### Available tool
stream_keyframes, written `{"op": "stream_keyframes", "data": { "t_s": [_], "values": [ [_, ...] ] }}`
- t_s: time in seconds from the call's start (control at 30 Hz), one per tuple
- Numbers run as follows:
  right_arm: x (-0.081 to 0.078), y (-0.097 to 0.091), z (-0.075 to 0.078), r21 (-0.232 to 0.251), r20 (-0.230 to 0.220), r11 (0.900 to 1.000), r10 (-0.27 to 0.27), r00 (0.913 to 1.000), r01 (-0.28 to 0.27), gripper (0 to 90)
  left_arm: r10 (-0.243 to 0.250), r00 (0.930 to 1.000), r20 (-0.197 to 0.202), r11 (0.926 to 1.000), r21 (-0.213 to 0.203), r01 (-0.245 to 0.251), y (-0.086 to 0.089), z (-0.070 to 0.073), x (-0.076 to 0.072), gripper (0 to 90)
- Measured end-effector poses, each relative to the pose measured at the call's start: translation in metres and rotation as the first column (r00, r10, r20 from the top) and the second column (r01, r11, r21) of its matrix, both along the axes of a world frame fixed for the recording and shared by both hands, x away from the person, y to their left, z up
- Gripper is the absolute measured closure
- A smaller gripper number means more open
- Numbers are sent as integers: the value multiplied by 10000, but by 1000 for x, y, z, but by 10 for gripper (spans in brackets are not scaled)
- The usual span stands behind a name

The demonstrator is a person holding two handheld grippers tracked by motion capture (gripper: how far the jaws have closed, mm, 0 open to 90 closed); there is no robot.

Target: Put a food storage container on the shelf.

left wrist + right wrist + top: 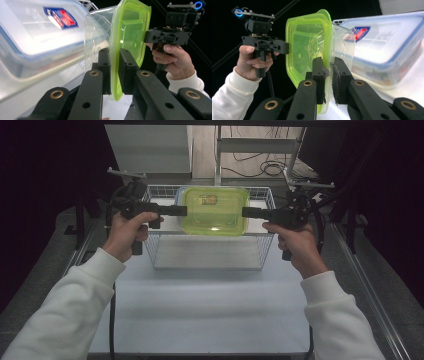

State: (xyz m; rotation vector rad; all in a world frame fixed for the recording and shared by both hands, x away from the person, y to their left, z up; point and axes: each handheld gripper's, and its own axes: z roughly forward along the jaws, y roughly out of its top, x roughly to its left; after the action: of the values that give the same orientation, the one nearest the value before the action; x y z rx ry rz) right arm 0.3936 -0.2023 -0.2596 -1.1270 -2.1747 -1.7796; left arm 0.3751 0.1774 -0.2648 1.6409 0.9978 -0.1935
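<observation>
With the left claw (184,210) and right claw (245,212) each clamped on an opposite rim edge of the green-lidded container (215,211), held above the wire basket (207,254), the thin lid lip could slip if either hand tilts or pulls unevenly, dropping it.

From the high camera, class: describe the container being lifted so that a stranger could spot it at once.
Find the wire basket at the table's far end. Above it, the left gripper and right gripper clamp opposite edges of a clear container. Its bright green lid distinguishes it from the blue-rimmed box beside it.
</observation>
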Motion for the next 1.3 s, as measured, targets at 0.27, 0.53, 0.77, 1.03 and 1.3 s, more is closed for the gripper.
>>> {"op": "stream_keyframes", "data": {
  "t_s": [0.27,0.53,0.77,1.03,1.3],
  "values": [
    [29,9,11,-131,11,9999,-24,10000,24,807,43,9995,-302,9996,-282,-51,9,1,32,815],
    [59,19,12,-196,-406,9997,-132,9991,124,807,151,9979,-630,9995,-280,-169,17,1,62,814],
    [81,22,5,-101,-825,9994,-340,9960,333,806,311,9940,-1045,9984,-431,-357,19,-4,80,813],
    [93,24,1,188,-1152,9987,-455,9923,480,785,522,9832,-1749,9895,-1237,-745,24,-10,92,810],
    [107,25,-8,282,-2130,9974,-595,9752,670,719,537,9671,-2487,9737,-2019,-1060,26,-21,107,786]
  ]
}}
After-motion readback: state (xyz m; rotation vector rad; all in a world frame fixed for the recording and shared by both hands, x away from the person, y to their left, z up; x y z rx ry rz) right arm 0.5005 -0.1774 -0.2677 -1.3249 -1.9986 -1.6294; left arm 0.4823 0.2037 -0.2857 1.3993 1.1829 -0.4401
